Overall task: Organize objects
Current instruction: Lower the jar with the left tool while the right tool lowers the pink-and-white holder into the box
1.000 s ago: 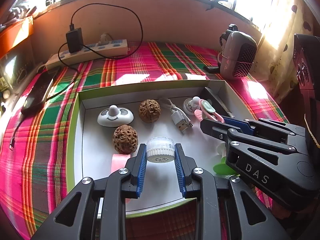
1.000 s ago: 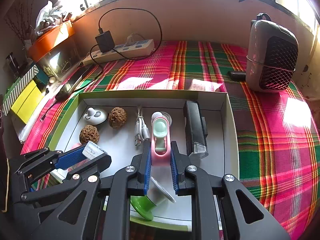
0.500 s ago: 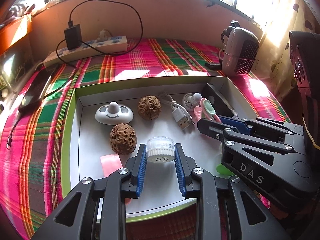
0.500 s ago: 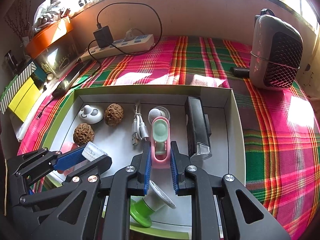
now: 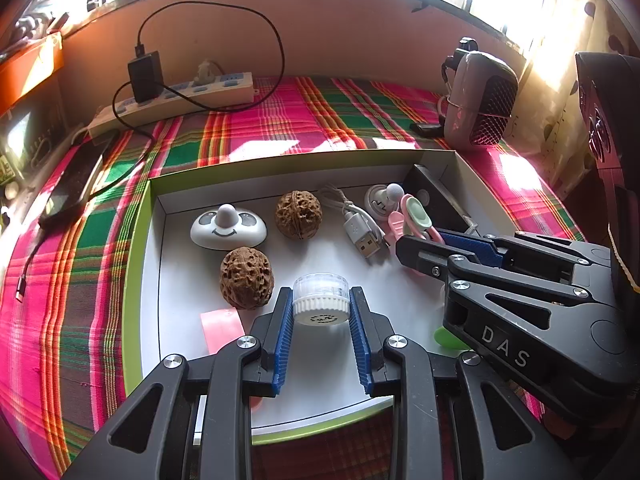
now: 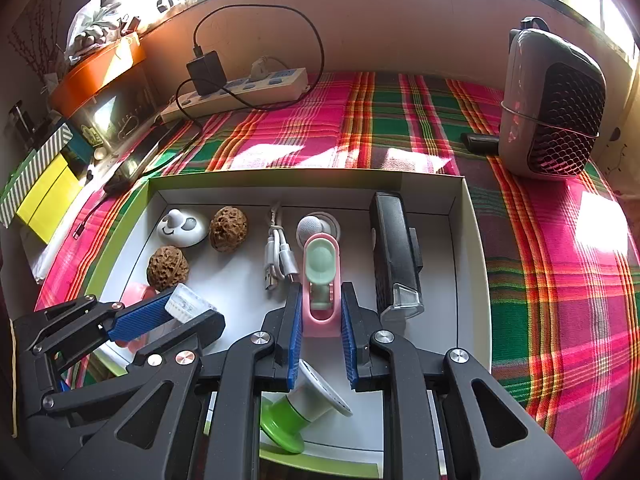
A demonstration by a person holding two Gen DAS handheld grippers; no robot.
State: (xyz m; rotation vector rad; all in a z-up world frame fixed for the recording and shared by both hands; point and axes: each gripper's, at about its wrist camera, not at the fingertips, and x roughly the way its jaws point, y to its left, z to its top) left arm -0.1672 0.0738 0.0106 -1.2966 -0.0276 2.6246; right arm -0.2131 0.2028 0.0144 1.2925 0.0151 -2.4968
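Both grippers are loaded over the white tray [image 5: 154,280], and neither one is empty. The left gripper [image 5: 321,312] is clamped on a small clear jar with a ribbed white cap [image 5: 320,300], cap toward the camera, just right of the near walnut [image 5: 247,278]. The right gripper [image 6: 320,316] has its pads squeezed on the near end of the pink clip-like gadget with the green pad [image 6: 320,276]. Here's the relation that matters: that gadget's long axis runs straight away from the gripper, near to far, parallel to the black bar [image 6: 396,252] just to its right and the white USB cable [image 6: 278,260] to its left (a tight lane). Any move probably has to go along that lane, not sideways.
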